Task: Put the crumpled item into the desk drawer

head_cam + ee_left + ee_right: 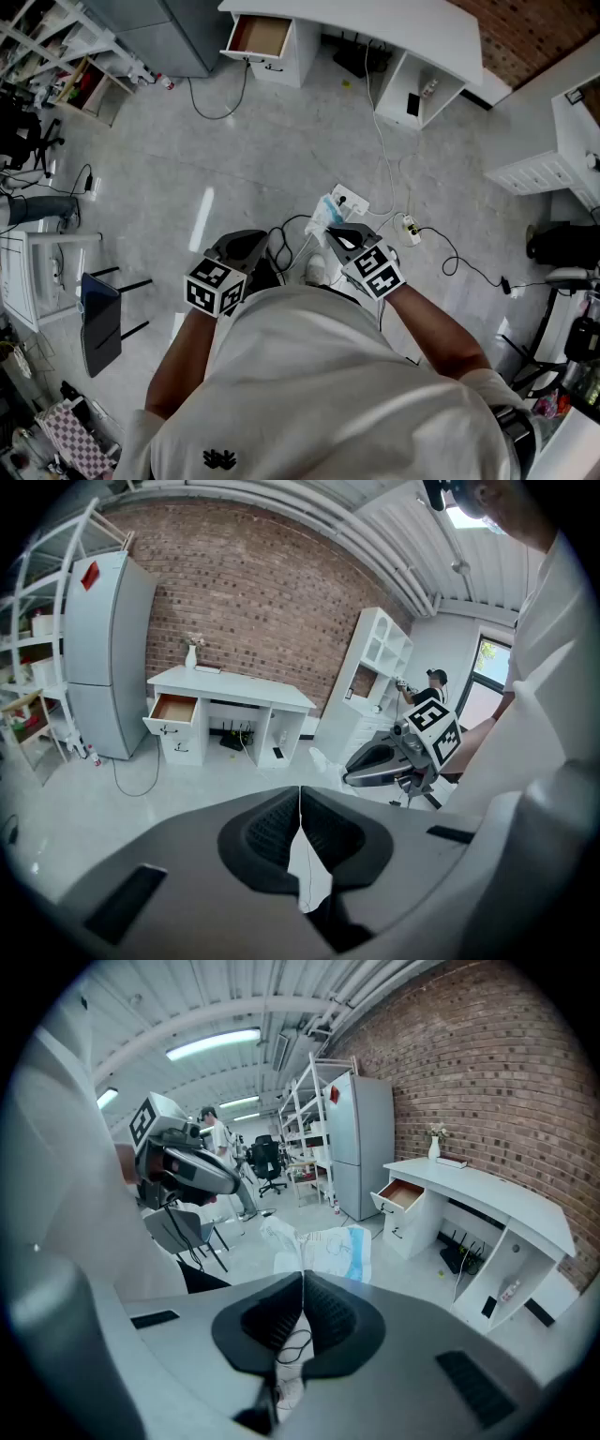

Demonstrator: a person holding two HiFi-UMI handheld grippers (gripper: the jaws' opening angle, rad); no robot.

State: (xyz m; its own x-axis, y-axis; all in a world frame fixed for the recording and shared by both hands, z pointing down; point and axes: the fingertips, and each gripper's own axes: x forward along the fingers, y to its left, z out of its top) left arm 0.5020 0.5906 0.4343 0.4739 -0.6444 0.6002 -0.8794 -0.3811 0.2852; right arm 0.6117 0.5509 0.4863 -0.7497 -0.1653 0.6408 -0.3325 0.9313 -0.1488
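The right tongs (pixel 302 1277) pinch the crumpled item (pixel 330 1249), maybe paper, and the left tongs (pixel 300 799) are pressed together empty, so hold tight and walk to the drawer (pixel 406 1192) far ahead.

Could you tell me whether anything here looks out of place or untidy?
Two things stand out. The desk drawer stands pulled open. Cables and a power strip sprawl loose across the floor. The crumpled item is pinched in the right gripper, far from that drawer.
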